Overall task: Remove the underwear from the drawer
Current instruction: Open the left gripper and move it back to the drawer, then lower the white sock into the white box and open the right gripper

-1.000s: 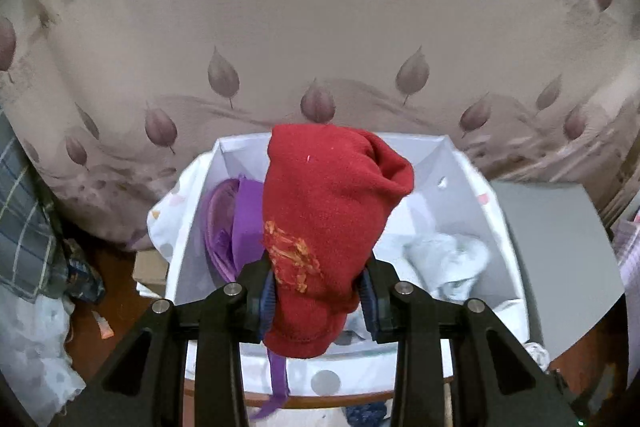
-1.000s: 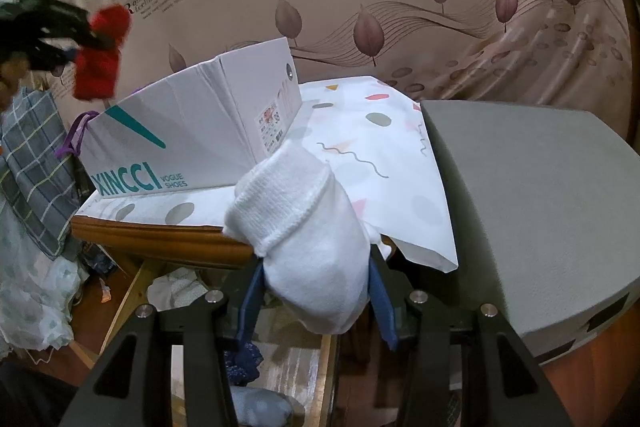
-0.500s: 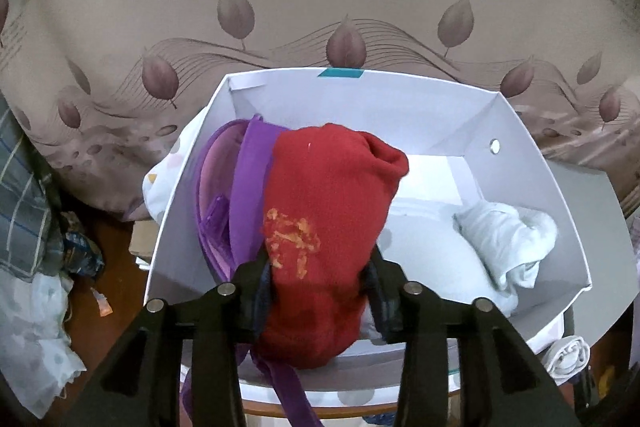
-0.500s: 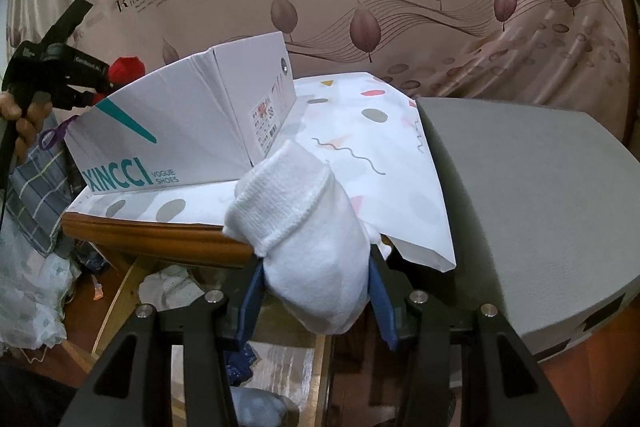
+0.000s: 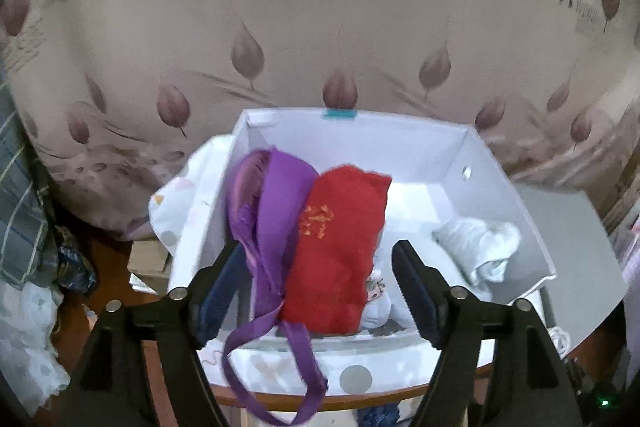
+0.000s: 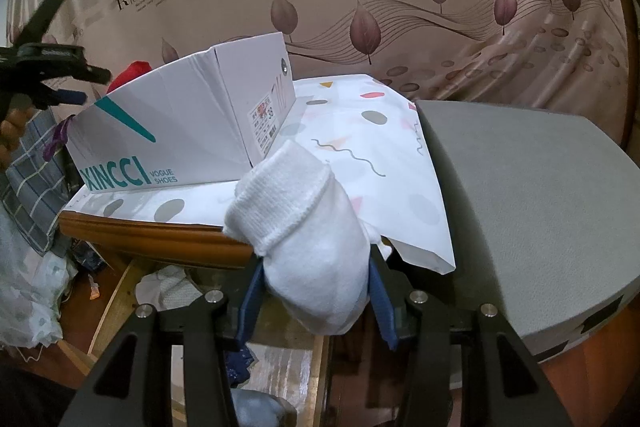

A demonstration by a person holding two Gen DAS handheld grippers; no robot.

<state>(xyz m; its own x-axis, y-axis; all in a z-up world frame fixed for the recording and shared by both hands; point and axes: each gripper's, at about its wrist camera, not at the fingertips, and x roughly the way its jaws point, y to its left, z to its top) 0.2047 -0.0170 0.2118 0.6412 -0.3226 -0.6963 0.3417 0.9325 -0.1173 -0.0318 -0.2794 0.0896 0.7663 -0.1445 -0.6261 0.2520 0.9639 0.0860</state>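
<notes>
Sitting in one box (image 5: 496, 183): one red garment (image 5: 340, 243), one purple bra (image 5: 276, 195).

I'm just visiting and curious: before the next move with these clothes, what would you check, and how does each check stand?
1. Left gripper jaws spread, just been opening: ok.
2. Red garment free of the pads: ok, gaps on both sides.
3. Red garment resting in the white shoebox: cannot tell.
4. Purple strap clear of the box edge: not ok, it hangs over the front.
5. Right gripper gripping the white sock: ok.
</notes>
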